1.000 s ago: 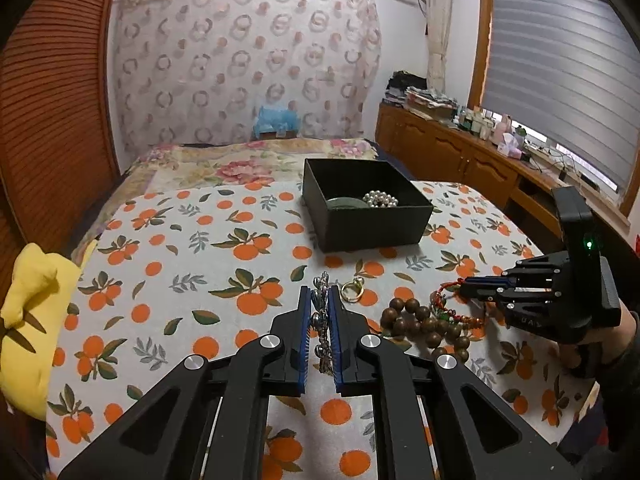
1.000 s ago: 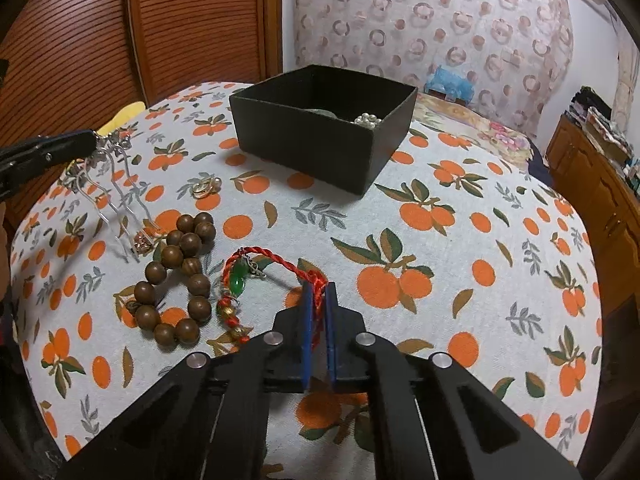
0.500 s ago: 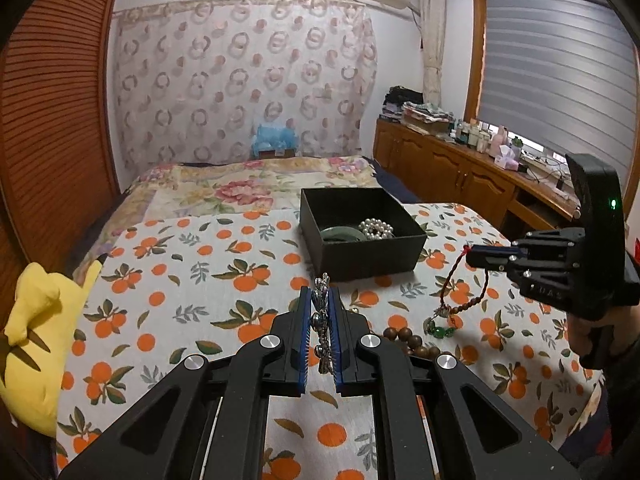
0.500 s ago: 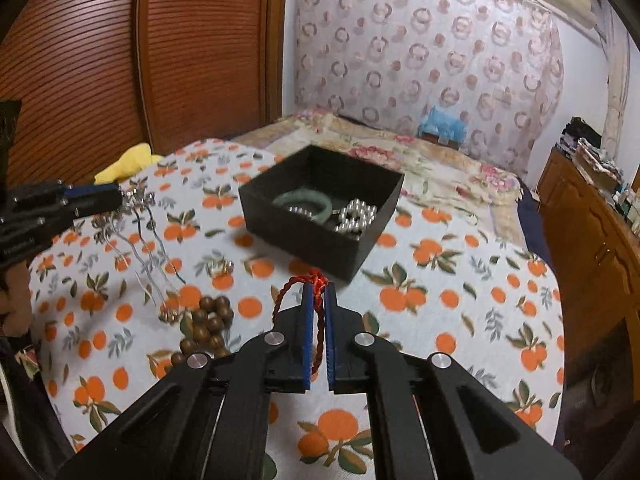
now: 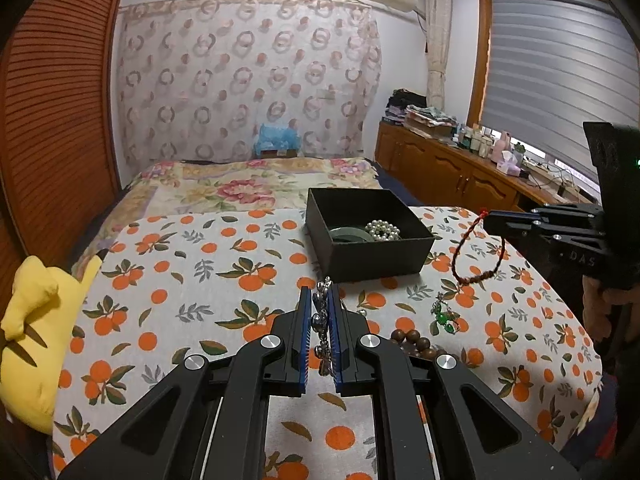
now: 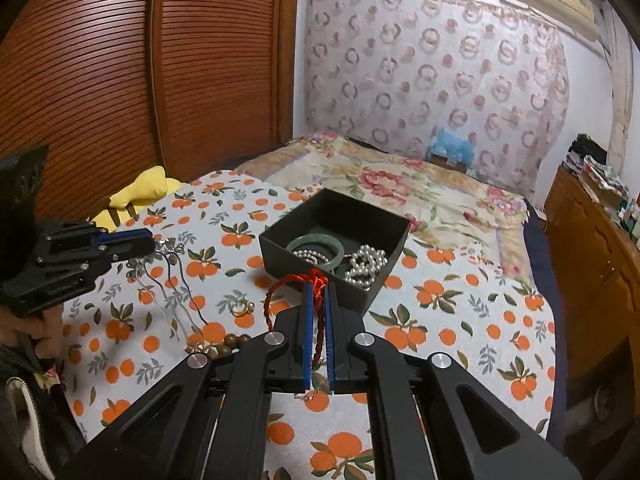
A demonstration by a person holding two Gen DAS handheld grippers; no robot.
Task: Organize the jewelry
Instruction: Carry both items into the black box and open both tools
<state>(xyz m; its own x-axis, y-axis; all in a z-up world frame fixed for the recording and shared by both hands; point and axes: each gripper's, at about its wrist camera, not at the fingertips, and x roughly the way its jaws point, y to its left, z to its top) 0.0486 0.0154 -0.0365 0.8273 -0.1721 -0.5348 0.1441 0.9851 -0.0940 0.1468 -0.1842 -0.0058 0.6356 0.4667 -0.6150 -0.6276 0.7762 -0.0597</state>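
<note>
Both tools are clamped on jewelry lifted clear of the orange-print surface (image 5: 240,264), the right tool (image 6: 319,292) holding a red braided cord bracelet (image 5: 476,256), the left tool (image 5: 320,308) a silver tasselled hairpin (image 6: 172,276), likely bound for the open black box (image 6: 360,216).

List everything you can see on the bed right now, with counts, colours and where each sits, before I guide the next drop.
black box: one, black, open, on the orange-print cloth
bangle: one, green, inside the box
pearl bracelet: one, white, inside the box
wooden bead bracelet: one, brown, on the cloth
small ring: one, gold, on the cloth
plush toy: one, yellow, at the cloth's edge
silver necklace: one, silver, hanging from the left gripper
red cord bracelet: one, red, hanging from the right gripper
</note>
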